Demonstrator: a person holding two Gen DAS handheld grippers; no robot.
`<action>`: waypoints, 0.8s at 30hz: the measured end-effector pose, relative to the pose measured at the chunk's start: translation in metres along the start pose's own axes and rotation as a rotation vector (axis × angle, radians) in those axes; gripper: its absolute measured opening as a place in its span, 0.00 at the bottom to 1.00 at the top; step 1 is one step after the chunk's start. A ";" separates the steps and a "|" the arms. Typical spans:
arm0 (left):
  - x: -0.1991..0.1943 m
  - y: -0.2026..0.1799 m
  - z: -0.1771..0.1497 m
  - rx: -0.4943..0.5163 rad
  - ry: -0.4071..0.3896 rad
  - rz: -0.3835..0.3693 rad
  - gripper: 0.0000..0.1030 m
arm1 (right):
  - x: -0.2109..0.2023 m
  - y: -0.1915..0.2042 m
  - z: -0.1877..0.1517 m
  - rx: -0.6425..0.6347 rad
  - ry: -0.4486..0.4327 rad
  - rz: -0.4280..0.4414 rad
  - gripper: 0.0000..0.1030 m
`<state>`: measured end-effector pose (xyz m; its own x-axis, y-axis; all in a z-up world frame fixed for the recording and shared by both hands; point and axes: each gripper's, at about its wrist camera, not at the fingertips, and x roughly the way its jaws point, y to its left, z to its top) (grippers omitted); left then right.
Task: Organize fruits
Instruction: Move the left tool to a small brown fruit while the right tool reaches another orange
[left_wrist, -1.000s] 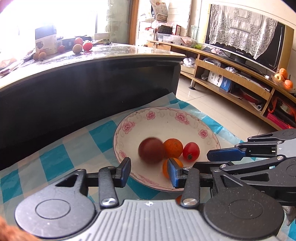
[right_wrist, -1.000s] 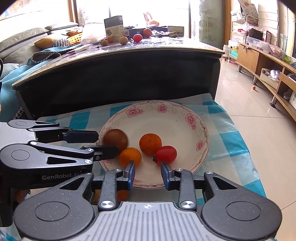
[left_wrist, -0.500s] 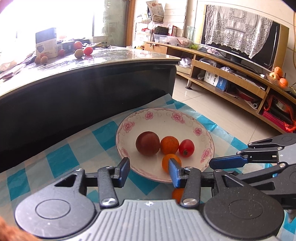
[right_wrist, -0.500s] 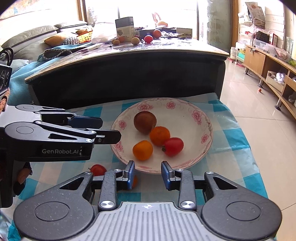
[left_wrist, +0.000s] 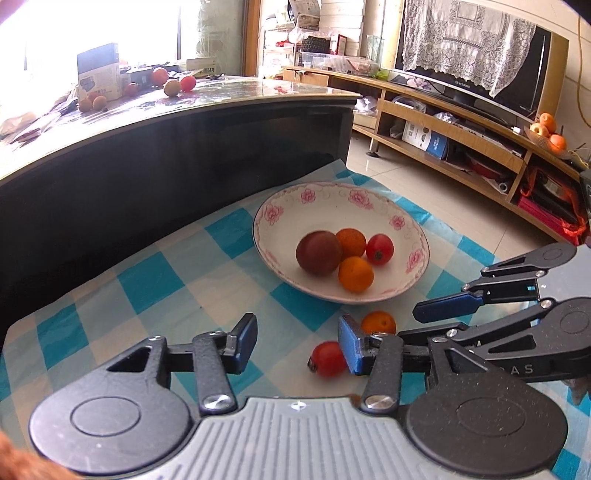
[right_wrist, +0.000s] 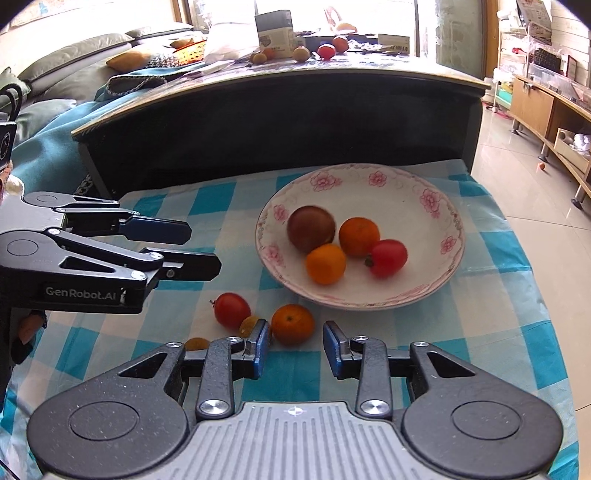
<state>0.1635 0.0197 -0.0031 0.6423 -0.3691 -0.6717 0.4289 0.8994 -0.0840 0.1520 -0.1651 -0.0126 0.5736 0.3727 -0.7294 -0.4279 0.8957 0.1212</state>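
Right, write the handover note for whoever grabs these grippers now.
Left gripper: open, empty, hovering over the checked cloth short of the plate.
Right gripper: open, empty, jaws just short of the loose orange.
Done: four fruits lie in the plate: dark plum, two oranges, red tomato.
Left: on the cloth in front of the plate, the loose orange, a red tomato and two small yellowish fruits, partly hidden behind the right gripper's finger. Move these into the plate.
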 end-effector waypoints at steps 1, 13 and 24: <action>-0.001 0.000 -0.001 0.001 0.006 -0.008 0.54 | 0.001 0.002 -0.001 -0.002 0.003 0.003 0.28; 0.006 -0.021 -0.024 0.088 0.135 -0.131 0.54 | 0.004 -0.001 -0.002 0.011 0.026 -0.008 0.32; 0.020 -0.031 -0.038 0.091 0.164 -0.069 0.54 | 0.006 -0.002 -0.003 0.008 0.028 0.006 0.32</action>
<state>0.1394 -0.0063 -0.0417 0.5006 -0.3799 -0.7779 0.5289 0.8456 -0.0725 0.1544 -0.1653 -0.0188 0.5514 0.3714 -0.7470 -0.4254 0.8955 0.1312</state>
